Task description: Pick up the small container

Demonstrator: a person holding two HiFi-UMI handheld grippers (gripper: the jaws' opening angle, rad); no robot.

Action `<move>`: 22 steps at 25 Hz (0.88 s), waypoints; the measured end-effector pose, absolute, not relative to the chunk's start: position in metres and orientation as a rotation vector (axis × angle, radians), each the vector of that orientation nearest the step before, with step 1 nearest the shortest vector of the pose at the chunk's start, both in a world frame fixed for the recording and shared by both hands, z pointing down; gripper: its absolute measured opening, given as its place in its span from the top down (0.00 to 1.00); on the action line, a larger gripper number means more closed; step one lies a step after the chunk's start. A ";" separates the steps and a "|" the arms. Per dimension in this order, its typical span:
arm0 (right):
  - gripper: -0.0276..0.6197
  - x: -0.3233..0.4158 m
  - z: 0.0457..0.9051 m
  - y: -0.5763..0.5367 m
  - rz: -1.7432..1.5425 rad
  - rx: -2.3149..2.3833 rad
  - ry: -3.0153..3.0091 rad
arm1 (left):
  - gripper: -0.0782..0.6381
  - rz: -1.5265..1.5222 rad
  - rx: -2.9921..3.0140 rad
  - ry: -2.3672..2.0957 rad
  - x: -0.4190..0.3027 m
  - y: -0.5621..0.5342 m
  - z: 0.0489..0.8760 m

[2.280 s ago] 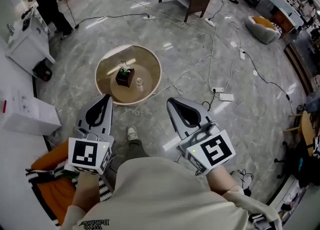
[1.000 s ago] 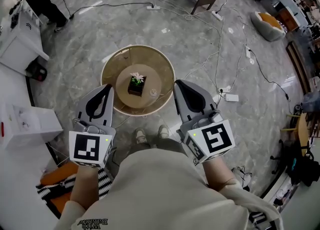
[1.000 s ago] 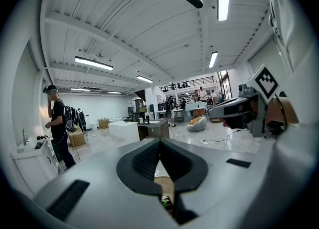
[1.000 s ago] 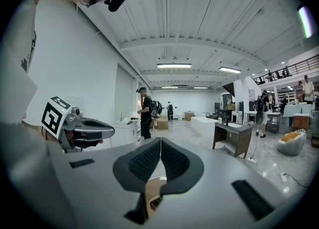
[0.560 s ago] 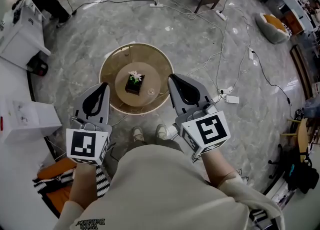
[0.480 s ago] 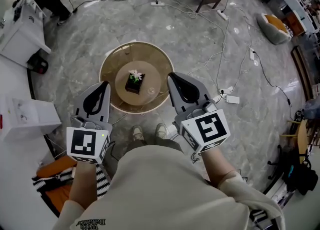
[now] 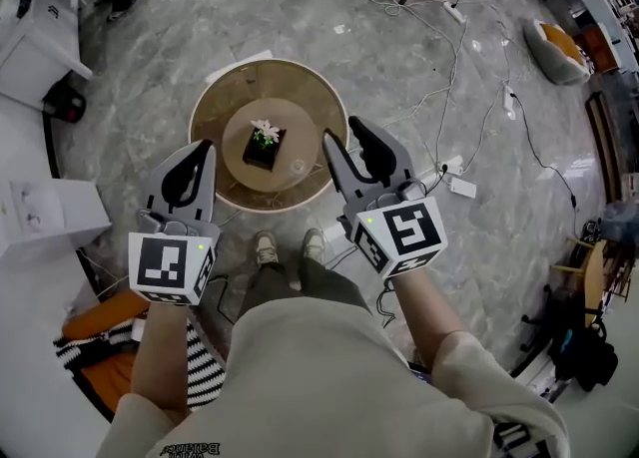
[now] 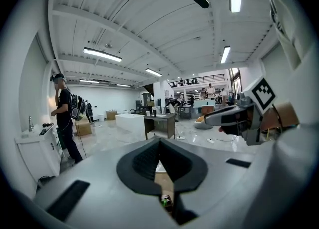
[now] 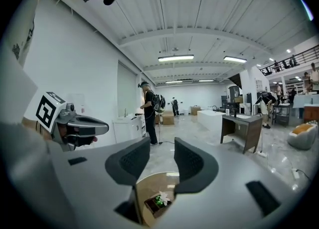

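Jaws: right gripper [image 7: 342,132] parted, just been opening, nothing between; left gripper [image 7: 205,145] closed together, empty. Small container [image 7: 298,166]: mid-frame on round table [image 7: 215,97], right of plant box [image 7: 262,147]; axis unreadable; visible in head view only.

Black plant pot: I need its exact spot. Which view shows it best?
Head view: the black plant pot shows whole, on the round table. The right gripper view shows it small and low; the left gripper view, only a green sliver.

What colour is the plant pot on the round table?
Black. The pot shows best in the head view.
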State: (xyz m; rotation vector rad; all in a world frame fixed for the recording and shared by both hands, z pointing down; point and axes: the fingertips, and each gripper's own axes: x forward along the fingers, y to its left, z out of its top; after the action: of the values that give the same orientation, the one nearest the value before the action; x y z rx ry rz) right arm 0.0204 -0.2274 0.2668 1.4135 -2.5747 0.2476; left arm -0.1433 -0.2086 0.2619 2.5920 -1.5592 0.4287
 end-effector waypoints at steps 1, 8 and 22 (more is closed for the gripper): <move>0.77 0.020 0.276 -0.233 0.257 1.411 -2.574 | 0.88 0.434 2.584 -1.563 -0.145 -0.215 0.269; 0.70 0.008 0.350 -0.262 0.322 1.362 -2.546 | 0.88 0.382 2.543 -1.564 -0.147 -0.248 0.320; 0.58 -0.016 0.538 -0.284 0.430 1.257 -2.432 | 0.88 0.521 2.426 -1.411 -0.135 -0.273 0.489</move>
State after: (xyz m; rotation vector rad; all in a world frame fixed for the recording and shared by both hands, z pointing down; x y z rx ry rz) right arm -0.0156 -0.2843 0.5382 1.2569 -2.4324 0.4302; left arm -0.1349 -0.2731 0.4892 2.4255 -1.4109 0.5213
